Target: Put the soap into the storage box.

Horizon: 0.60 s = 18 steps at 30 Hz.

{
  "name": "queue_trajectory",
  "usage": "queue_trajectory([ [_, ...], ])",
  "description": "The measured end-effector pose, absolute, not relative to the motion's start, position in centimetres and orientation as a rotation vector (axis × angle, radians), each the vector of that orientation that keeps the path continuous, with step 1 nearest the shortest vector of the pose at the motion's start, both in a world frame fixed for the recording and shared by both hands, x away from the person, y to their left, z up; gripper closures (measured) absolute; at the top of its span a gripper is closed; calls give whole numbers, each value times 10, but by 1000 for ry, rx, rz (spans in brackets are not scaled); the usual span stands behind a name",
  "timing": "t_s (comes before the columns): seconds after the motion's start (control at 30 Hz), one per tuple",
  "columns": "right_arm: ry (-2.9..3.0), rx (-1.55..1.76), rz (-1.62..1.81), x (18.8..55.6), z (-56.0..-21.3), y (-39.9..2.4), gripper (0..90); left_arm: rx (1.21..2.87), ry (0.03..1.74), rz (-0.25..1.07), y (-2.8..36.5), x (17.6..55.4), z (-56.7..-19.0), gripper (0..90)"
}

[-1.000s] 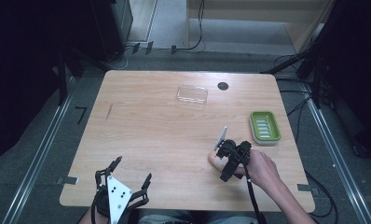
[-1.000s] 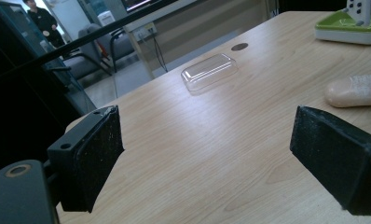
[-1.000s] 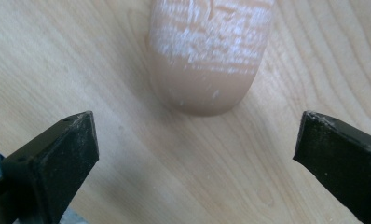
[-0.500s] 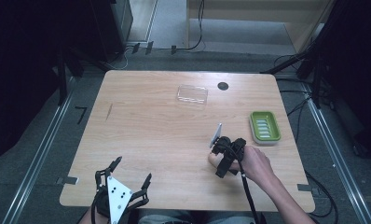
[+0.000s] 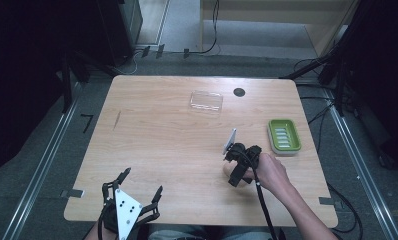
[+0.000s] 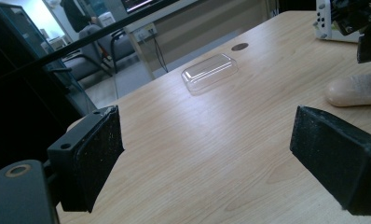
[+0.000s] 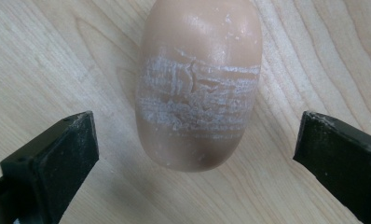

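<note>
1. Soap: tan oval bar lying flat on the table, right-front area, just under the right gripper.
2. Right gripper, own view: jaws wide apart, one each side of the bar, neither touching it. Nothing held.
3. Key relation: bar's long axis runs away from the gripper, roughly straight ahead between the jaws, so the jaws would close across its short width. Near end sits level with the fingertips; most of the bar lies beyond them. My read: it needs to go further forward/down before closing.
4. Left gripper: near front-left table edge, jaws wide apart, empty, well apart from the soap. Right hand is clearly the nearer one.
5. Green soap dish sits near the right edge, beyond the right gripper. Clear plastic lid is far side, centre.
6. Risk (judgement): bar looks smooth and rounded, could squirt out of a tip-only pinch.
</note>
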State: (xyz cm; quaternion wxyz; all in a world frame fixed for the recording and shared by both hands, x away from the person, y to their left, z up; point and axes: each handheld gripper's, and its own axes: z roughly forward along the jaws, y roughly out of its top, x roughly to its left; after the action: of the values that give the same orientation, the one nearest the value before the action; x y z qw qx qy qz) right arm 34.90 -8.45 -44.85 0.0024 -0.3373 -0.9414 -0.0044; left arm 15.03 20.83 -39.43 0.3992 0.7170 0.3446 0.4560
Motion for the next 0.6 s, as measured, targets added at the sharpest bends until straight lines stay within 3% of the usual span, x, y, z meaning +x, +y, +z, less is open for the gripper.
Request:
queue_trajectory([
  [0.6, -2926, -1097, -4, 362, -463, -79, 0, 1816, 870, 1155, 208, 150, -394, 99],
])
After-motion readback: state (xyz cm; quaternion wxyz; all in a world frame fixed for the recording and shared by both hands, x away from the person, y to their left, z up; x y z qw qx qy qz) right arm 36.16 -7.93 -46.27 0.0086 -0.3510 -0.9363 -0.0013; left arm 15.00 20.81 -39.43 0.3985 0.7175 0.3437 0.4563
